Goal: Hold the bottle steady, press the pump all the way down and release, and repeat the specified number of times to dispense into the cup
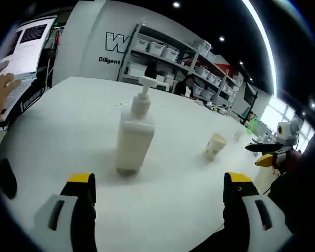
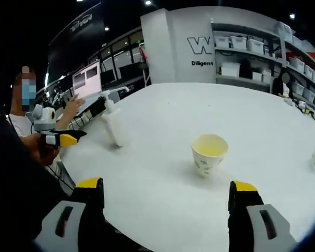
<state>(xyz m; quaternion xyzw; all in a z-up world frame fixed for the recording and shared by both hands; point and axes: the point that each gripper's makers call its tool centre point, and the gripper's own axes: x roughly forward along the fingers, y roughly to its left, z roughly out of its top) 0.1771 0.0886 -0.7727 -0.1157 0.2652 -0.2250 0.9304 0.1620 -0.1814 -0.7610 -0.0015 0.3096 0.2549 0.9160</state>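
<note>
Your left gripper (image 1: 160, 191) hangs over the near edge of the table (image 1: 68, 126) with its yellow-tipped jaws spread wide and nothing between them. The bottle (image 1: 135, 134) stands upright just beyond those jaws, well in from the edges, its white pump (image 1: 147, 82) up and its spout turned toward the right of the left gripper view. The cup (image 1: 216, 146) stands upright on the table to the bottle's right, apart from it and nearer the right edge.

Your right gripper (image 2: 168, 197) is also held wide apart and grips nothing; it hovers over the table edge with the cup (image 2: 209, 153) ahead of it, between the lines of its two jaws but clear of both. The cup's inside looks pale yellow; you cannot tell whether it holds any liquid. In the right gripper view the bottle (image 2: 112, 124) stands farther off to the left, and your left gripper (image 2: 63, 139) shows at the left edge, short of the bottle
</note>
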